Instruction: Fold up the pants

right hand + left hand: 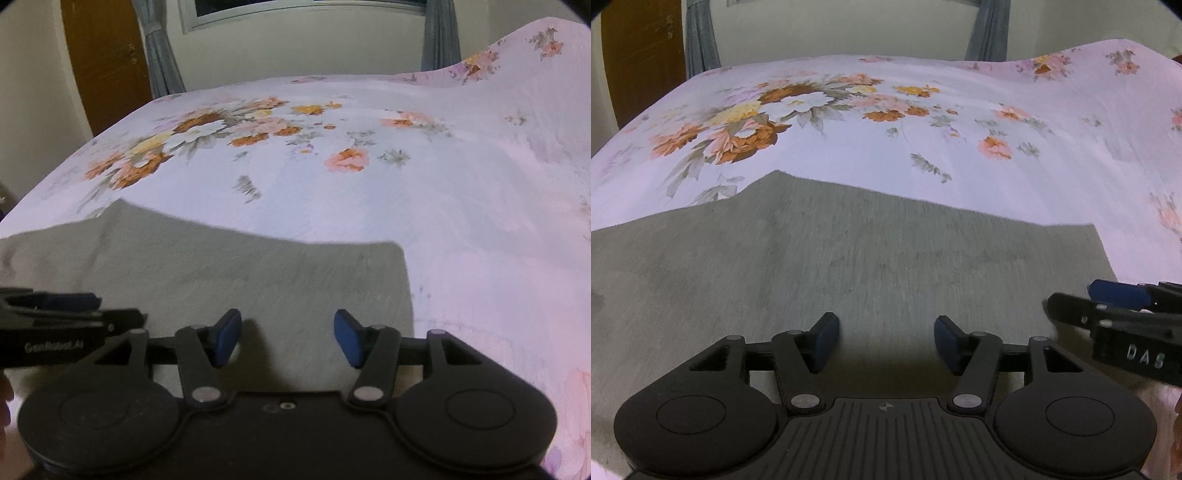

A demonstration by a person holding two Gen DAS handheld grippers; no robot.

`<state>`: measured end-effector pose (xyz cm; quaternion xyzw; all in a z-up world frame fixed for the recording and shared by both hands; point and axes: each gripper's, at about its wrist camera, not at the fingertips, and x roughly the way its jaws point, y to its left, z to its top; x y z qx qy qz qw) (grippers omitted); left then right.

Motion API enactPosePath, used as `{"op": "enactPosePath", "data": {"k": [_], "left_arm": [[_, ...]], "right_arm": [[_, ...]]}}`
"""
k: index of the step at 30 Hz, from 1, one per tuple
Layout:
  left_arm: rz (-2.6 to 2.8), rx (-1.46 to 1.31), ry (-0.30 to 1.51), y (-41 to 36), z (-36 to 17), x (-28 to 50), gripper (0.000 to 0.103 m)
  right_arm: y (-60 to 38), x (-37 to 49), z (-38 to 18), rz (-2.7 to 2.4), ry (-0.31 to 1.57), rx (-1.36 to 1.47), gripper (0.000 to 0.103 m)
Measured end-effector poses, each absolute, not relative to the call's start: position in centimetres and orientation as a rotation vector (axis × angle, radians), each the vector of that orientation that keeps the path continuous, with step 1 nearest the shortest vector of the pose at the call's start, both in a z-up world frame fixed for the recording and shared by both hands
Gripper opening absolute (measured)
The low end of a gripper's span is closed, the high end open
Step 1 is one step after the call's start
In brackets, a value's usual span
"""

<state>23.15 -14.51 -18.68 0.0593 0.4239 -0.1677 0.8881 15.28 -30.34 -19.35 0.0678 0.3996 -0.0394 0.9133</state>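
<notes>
Item: grey pants (849,266), lying flat on a floral bedsheet (923,147), filling the near half of both wrist views, from 9 o'clock across to about 3 o'clock; far edge ran unevenly, with a raised corner toward 10 o'clock.

Left gripper (882,343): jaws spread, blue pads (827,343) over the cloth, nothing pinched between them.

Right gripper (287,338): jaws likewise spread, empty, near the garment's right-hand edge at 3 o'clock; the two tools sat just beside each other.

Surroundings: curtains (162,55), wooden door (107,62), at 11 to 12 o'clock.

Risks, as judged: spread jaws closing on flat fabric might catch only the top layer, or the sheet beneath as well, dragging it. Closely set grippers could collide. Uneven lifts would skew the fold.
</notes>
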Motion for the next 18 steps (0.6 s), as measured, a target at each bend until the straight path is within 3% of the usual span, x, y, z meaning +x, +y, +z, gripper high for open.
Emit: {"op": "enactPosePath", "data": {"k": [18], "left_arm": [[-0.27,0.023,0.881,-5.2,-16.6,17.7,0.059]], "right_arm": [[-25.5,12.9,-19.2,-0.036,0.851,0.098,0.056]]}}
